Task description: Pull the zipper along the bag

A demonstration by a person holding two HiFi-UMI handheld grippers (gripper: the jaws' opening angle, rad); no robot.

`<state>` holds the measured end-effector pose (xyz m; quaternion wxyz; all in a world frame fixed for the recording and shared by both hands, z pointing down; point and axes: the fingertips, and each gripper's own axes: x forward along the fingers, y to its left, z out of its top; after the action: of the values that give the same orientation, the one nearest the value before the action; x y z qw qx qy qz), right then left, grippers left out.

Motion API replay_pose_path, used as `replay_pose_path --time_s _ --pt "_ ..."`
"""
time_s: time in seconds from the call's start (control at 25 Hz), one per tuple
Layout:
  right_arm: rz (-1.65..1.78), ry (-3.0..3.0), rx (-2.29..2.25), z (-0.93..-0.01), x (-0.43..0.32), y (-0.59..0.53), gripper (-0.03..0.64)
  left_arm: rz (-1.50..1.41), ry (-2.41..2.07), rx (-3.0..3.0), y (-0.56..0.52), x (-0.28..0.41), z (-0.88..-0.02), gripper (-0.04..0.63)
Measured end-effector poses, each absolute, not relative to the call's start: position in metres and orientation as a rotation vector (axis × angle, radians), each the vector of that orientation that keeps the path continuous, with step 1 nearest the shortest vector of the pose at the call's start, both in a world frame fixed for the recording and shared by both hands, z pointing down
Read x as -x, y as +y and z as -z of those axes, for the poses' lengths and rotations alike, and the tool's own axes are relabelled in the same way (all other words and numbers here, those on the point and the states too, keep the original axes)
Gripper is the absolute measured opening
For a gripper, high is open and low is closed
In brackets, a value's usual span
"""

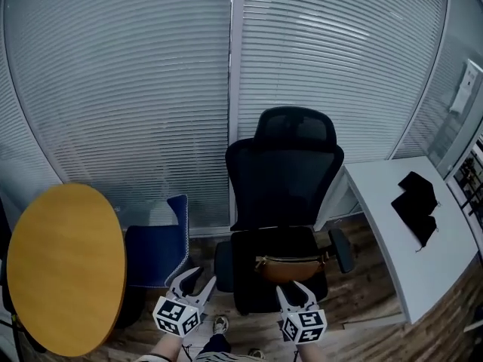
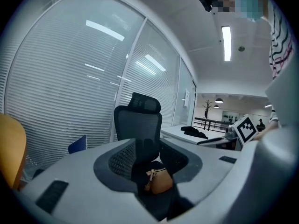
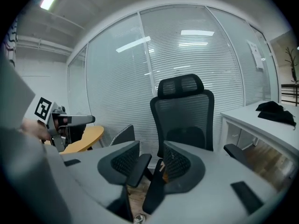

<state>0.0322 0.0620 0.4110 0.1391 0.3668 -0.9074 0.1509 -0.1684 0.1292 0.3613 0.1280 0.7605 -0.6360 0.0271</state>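
Left gripper point(image 1: 195, 280), grey two-jaw tool with marker cube: jaws stood apart, with nothing between the pads. In the left gripper view point(image 2: 149, 158) the bag appeared in the gap only by line of sight, well beyond the tips.

Right gripper point(image 1: 294, 288), same make: jaws likewise apart and empty. In the right gripper view point(image 3: 156, 161) only a sliver of tan showed past the jaws, too little to identify with confidence.

Hands: cut off by the lower edge of the head view, with only sleeve ends showing. Both grippers were held low and side by side, pointed forward and slightly down toward the chair.

Tan leather bag point(image 1: 291, 267) point(image 2: 160, 181): lay on the seat of the black mesh office chair point(image 1: 285, 173), toward the front edge and short of both grippers. A brassy line ran along its top. The zipper pull was too small to make out.

Surroundings: a blue-seated chair point(image 1: 160, 252) to the left, partly behind the round yellow wooden table point(image 1: 64, 266), which was cut off at the frame edge. A white desk point(image 1: 389, 228) to the right carried a crumpled black cloth item point(image 1: 417, 202). Slatted blinds point(image 1: 121, 89) stood behind.
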Motion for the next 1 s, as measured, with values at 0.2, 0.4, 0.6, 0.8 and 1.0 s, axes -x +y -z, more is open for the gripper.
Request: replay_pose_path --time_s 0.2,0.4,0.6,0.8,1.0 --pt "-0.469 -2.548 -1.088 -0.437 -0.017 0.04 0.167 -0.137 -1.75 -2.215 0.096 0.18 -0.386 0.135" --pt "-0.472 -2.471 -1.111 -0.47 -0.005 0.023 0.167 -0.193 -1.628 -2.229 0.063 0.178 -0.419 0.135" --pt "-0.455 -2.4 -1.138 -0.506 0.007 0.005 0.167 -0.236 -1.487 -2.254 0.028 0.167 -0.46 0.135" --pt "-0.438 -2.336 -1.132 -0.538 0.019 -0.007 0.167 -0.219 -1.353 -2.257 -0.001 0.154 -0.497 0.135" --pt "-0.301 -2.3 -1.089 -0.56 0.034 -0.016 0.167 -0.191 -1.235 -2.203 -0.019 0.151 -0.532 0.135"
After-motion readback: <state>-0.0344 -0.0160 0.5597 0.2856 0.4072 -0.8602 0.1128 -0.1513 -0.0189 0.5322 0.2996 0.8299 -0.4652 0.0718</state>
